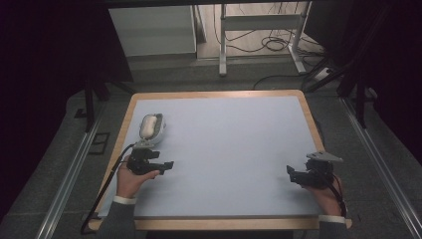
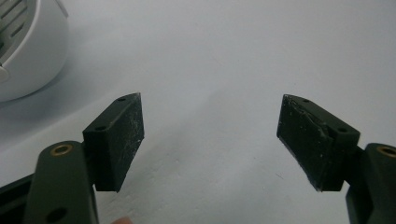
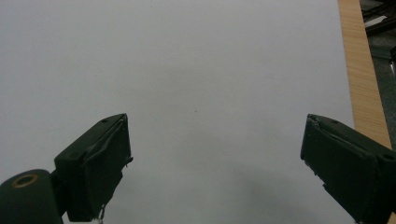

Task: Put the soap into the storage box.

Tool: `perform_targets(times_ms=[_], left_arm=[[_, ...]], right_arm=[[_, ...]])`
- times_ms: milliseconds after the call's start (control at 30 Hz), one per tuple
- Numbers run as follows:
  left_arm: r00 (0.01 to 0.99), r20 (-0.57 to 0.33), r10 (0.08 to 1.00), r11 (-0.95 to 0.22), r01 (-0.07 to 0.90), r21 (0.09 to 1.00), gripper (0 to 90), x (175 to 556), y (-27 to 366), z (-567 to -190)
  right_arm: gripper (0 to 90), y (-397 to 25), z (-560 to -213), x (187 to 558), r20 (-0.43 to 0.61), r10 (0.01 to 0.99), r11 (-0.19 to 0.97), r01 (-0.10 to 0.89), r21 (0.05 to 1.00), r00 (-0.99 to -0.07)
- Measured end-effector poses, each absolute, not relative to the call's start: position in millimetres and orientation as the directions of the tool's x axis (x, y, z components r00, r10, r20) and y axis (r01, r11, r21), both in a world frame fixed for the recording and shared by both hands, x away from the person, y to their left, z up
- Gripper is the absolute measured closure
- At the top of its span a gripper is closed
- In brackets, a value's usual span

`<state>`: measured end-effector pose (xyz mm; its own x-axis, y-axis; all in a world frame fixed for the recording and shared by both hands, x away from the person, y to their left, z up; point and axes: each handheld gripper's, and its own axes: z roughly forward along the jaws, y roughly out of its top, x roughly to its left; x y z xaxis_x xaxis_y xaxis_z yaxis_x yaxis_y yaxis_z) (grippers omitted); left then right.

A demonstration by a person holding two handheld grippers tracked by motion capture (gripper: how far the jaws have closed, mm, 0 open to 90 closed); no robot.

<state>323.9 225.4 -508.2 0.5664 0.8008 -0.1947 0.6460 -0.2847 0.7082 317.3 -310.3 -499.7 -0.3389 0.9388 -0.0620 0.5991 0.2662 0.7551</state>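
The white oval plastic device (image 1: 151, 126) lies near the tabletop's left edge, just beyond the left gripper (image 1: 166, 165), whose jaws stand apart, probably readied to grasp it, while the right gripper (image 1: 290, 172) waits near the right edge, jaws likewise apart.

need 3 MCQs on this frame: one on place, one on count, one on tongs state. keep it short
1. Where does the white device lie on the table?
A. far right corner
B. left side, just beyond the left tongs
C. centre of the mat

2. How many loose objects rest on the pale blue mat?
A. one
B. three
C. five

3. What state are the right tongs in?
A. shut on a cloth
B. shut on nothing
C. open, holding nothing

Answers:
1. B: the high view shows the device near the left edge, ahead of the left hand.
2. A: the white device is the one thing on the mat.
3. C: the right gripper view shows the jaws wide apart with bare mat between them.
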Motion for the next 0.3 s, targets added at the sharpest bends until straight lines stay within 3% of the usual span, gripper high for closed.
perform_targets(times_ms=[300], left_arm=[[0.569,-0.193,0.799,-0.294,0.650,0.701,22.8,324.0,223.9,-509.6]], right_arm=[[8.3,-310.1,-498.5,318.0,-0.062,0.939,0.264,0.595,0.759,-0.338]])
